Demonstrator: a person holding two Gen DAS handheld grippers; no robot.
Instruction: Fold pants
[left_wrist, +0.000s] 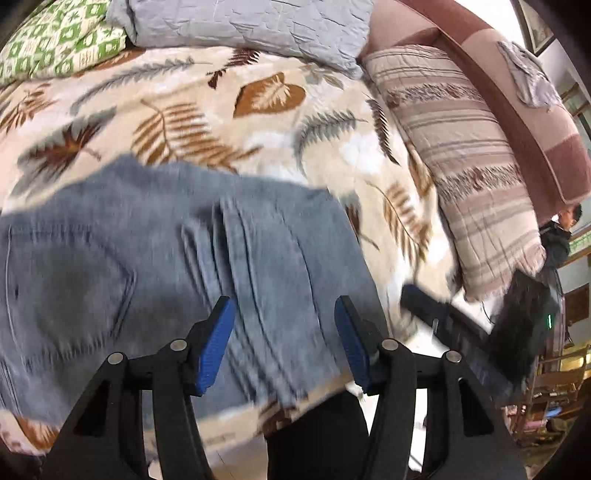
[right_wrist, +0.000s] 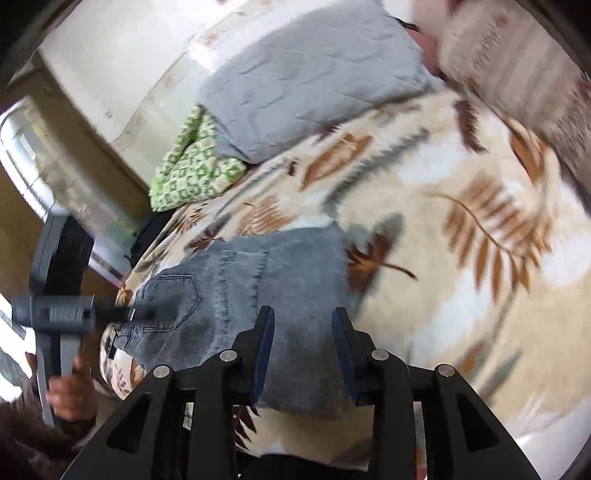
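Left gripper (left_wrist: 284, 325): jaws parted, blue pads (left_wrist: 216, 347) spread wide, nothing clamped between them, no cloth pinched. Hovered over the grey-blue jeans (left_wrist: 166, 266), apart from the denim as far as the blurred left wrist view allowed. Right gripper (right_wrist: 303, 332): jaws also apart, though narrower, empty, blue pads (right_wrist: 263, 354) clear of the fabric. No earlier view to compare against. Jeans lay folded into a compact bundle on the leaf-print blanket (left_wrist: 258, 122) at the near edge of the bed, back pocket (right_wrist: 173, 299) facing up, frayed hem towards the left gripper. Beyond the bundle: a grey quilted pillow (left_wrist: 251, 26), a green-patterned pillow (left_wrist: 55, 40), and a striped quilted pillow (left_wrist: 465, 155) off to the right. Seen in the right wrist view: a hand (right_wrist: 70, 391) wrapped round the handle of the left gripper.
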